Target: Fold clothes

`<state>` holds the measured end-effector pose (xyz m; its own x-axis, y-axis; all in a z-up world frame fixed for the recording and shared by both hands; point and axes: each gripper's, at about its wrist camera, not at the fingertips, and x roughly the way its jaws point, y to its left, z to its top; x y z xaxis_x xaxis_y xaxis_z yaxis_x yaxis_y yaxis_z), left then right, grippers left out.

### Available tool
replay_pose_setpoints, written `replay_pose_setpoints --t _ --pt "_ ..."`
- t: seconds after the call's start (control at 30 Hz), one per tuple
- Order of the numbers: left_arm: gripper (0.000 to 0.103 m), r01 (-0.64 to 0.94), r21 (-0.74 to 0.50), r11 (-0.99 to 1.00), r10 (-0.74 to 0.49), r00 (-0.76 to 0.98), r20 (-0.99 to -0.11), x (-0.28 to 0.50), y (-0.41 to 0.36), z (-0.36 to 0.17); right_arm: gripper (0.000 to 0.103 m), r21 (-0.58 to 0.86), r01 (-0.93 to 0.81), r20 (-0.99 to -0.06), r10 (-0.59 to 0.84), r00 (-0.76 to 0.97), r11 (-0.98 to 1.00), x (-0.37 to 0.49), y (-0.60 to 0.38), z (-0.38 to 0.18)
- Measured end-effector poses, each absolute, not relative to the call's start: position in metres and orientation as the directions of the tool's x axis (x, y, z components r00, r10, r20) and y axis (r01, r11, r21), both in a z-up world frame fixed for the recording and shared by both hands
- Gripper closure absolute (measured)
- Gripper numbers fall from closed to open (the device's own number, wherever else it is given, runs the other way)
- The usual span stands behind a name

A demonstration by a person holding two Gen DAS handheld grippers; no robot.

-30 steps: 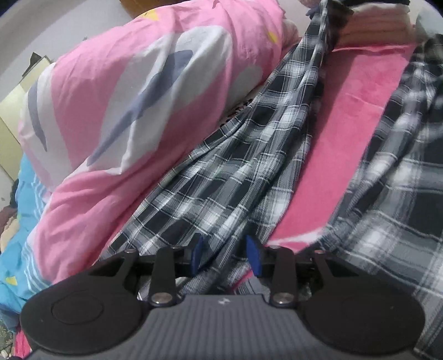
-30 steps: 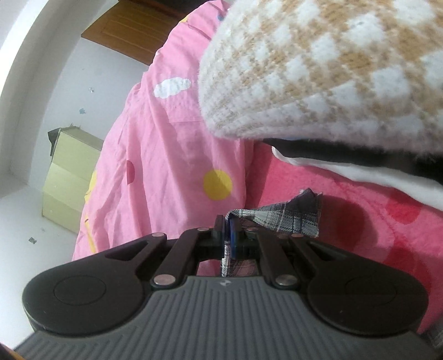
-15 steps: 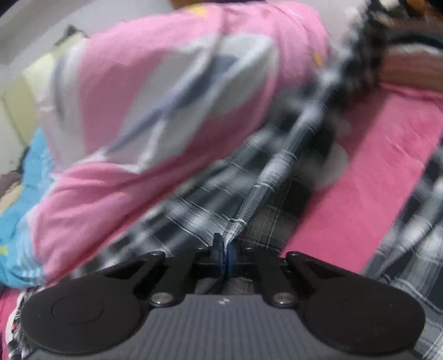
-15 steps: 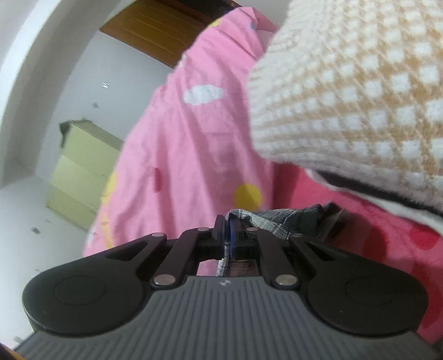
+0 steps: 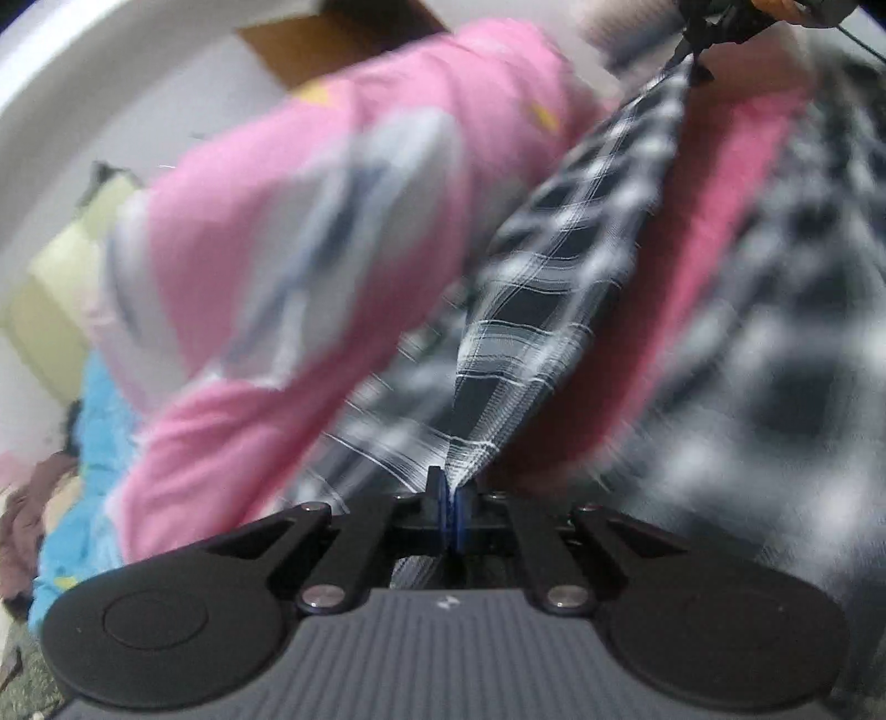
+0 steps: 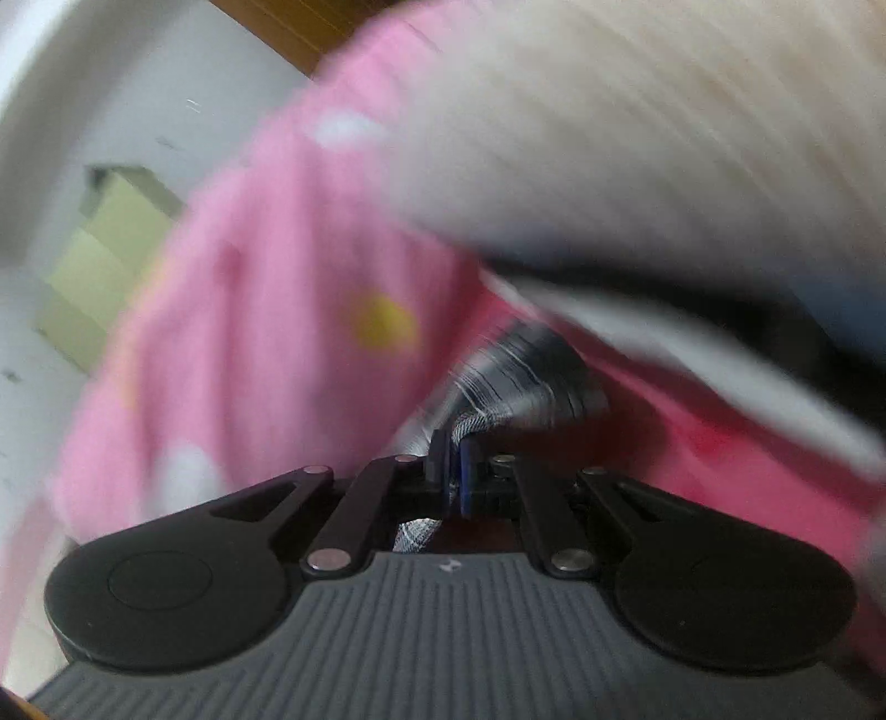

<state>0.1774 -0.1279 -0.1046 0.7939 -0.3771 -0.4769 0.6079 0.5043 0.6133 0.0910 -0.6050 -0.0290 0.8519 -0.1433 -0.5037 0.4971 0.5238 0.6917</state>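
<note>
A black-and-white plaid shirt [image 5: 559, 288] lies over a deep pink bedsheet [image 5: 714, 221]. My left gripper [image 5: 449, 507] is shut on an edge of it, and the cloth runs taut from the blue pads up to the top right, where my right gripper [image 5: 695, 47] holds the other end. In the right wrist view my right gripper [image 6: 455, 473] is shut on a bunched corner of the plaid shirt [image 6: 520, 376]. More of the plaid cloth spreads blurred at the right of the left wrist view.
A bulky pink quilt [image 5: 310, 221] with white and yellow shapes rises to the left. A cream and tan checked blanket [image 6: 664, 138] overhangs the right gripper. A pale green cabinet [image 6: 105, 266] stands by the white wall. Blue bedding [image 5: 88, 443] lies at the lower left.
My left gripper closed on the plaid cloth and pulled it up into a taut strip. The right gripper kept its grip and sank, and both views now blur with motion.
</note>
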Motion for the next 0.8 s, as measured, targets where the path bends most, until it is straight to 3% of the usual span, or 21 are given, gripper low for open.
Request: replay_pose_setpoints --t 0.1,0.23,0.33,0.47,0.57,0.7,0.8 --pt "0.099 0.620 0.607 0.497 -0.386 0.784 -0.485 0.180 -0.132 -0.101 0.101 0.704 0.553 -0.552 -0.146 0.821 0.447 0.083 -0.618 -0.064" --pt "0.099 0.636 0.570 0.521 -0.415 0.772 -0.482 0.177 -0.131 -0.085 0.101 0.744 0.492 -0.475 -0.160 0.865 0.452 0.078 -0.628 -0.044" --pt "0.099 0.667 0.573 0.476 -0.408 0.745 -0.529 0.171 -0.130 -0.096 0.101 0.711 0.493 -0.477 -0.170 0.862 0.502 0.069 -0.624 -0.037" --pt "0.100 0.688 0.586 0.428 -0.392 0.725 -0.566 0.170 -0.131 -0.111 0.101 0.634 0.578 -0.585 -0.171 0.793 0.513 0.062 -0.621 -0.071" --pt "0.099 0.702 0.561 0.438 -0.392 0.711 -0.584 0.175 -0.130 -0.105 0.101 0.607 0.588 -0.607 -0.166 0.777 0.535 0.062 -0.621 -0.080" --pt "0.094 0.711 0.548 0.441 -0.392 0.701 -0.595 0.171 -0.125 -0.102 0.098 0.556 0.583 -0.620 -0.171 0.766 0.592 0.067 -0.621 -0.075" --pt "0.084 0.728 0.474 0.496 -0.407 0.676 -0.614 0.170 -0.113 -0.088 0.093 0.541 0.584 -0.632 -0.166 0.757 0.605 0.059 -0.624 -0.067"
